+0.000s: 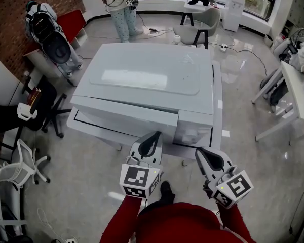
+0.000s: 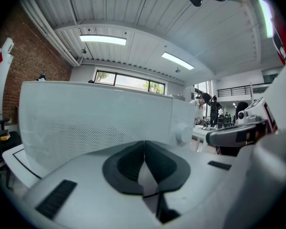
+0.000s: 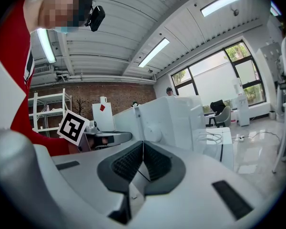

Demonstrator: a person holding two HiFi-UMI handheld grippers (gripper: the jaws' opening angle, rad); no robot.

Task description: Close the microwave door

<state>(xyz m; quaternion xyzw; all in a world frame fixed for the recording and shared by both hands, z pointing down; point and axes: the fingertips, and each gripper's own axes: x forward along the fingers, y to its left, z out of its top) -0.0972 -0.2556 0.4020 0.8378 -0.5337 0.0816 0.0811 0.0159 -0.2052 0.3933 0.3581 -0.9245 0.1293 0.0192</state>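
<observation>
A white microwave point(image 1: 147, 77) stands on a low white table point(image 1: 88, 128). Its door point(image 1: 124, 113) lies flat against the front, beside the control panel point(image 1: 195, 128); whether it is latched I cannot tell. My left gripper point(image 1: 153, 137) is shut and empty, its tip just before the door's right end. In the left gripper view the meshed door window point(image 2: 95, 123) and a knob point(image 2: 182, 132) fill the space past the left gripper point(image 2: 144, 144). My right gripper point(image 1: 205, 153) is shut and empty, short of the control panel. The right gripper view shows the right gripper point(image 3: 143, 144) level with the microwave's knob point(image 3: 152, 132).
Office chairs point(image 1: 28, 161) stand at the left by a brick wall. A person point(image 1: 122, 9) stands behind the table, with a grey chair point(image 1: 200, 22) to their right. A white desk point(image 1: 299, 90) is at the right. Cables lie on the floor at the back.
</observation>
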